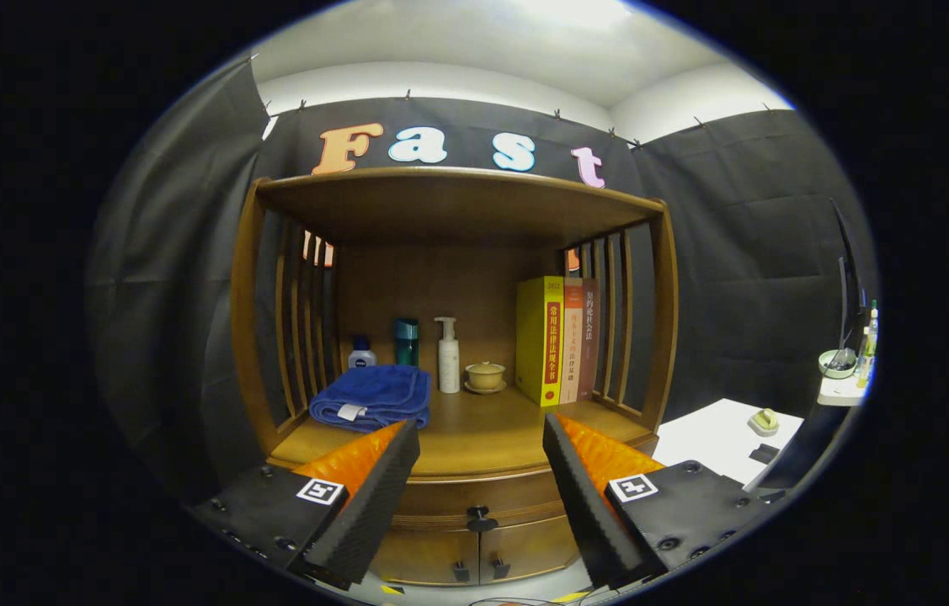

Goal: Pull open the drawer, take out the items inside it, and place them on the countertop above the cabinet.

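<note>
The gripper [481, 497] has its fingers spread wide, holding nothing. Between them, just ahead, sits the closed drawer [478, 498] with its dark knob [480, 514], above two small cabinet doors [478, 551]. Beyond lies the wooden counter [482, 433], carrying a folded blue towel [373, 396], a small bottle [362, 353], a teal cup [407, 341], a pump bottle [448, 358], a lidded bowl [485, 376] and upright books [557, 339].

the drawer [474, 497] front is closed, hiding whatever lies inside; the fingers [373, 492] cover its ends, and small items beside the white table [718, 446] blur.
</note>
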Demonstrator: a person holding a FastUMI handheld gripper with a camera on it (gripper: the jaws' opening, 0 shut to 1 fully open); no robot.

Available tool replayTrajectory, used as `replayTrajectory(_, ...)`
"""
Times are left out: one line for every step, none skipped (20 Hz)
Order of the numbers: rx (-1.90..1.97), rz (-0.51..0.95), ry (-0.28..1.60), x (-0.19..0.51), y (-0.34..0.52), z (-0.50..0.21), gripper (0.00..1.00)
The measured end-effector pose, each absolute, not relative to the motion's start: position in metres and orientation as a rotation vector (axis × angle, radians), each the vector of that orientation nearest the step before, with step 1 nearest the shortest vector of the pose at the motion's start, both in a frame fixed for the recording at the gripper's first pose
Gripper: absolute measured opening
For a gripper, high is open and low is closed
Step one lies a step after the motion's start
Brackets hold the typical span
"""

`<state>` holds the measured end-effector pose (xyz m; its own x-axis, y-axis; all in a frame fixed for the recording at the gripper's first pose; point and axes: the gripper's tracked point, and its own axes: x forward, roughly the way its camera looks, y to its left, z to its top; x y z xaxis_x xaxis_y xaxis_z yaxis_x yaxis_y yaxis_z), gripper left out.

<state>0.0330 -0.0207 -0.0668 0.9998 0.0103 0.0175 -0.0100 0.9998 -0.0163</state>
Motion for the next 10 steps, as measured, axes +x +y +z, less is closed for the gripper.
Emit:
replayTrajectory(-0.017,0.011,-0.017,0.035,-0.023,-0.077,0.98)
replayTrajectory(-0.024,0.006,-0.013,0.038,-0.027,-0.090,0.99)
replayTrajectory(-0.031,0.002,0.000,0.041,-0.030,-0.103,0.99)
replayTrajectory(-0.033,0.000,0.017,0.044,-0.033,-0.116,0.99)
replayTrajectory(-0.031,0.002,0.026,0.046,-0.032,-0.128,0.99)
replayTrajectory(-0.027,0.001,0.035,0.050,-0.033,-0.139,0.99)
replayTrajectory(-0.024,0.009,0.045,0.053,-0.031,-0.150,0.99)
replayTrajectory(-0.027,0.013,0.061,0.056,-0.030,-0.163,0.99)
replayTrajectory(-0.036,0.015,0.081,0.060,-0.030,-0.177,0.99)
replayTrajectory(-0.047,0.021,0.095,0.062,-0.029,-0.189,0.99)
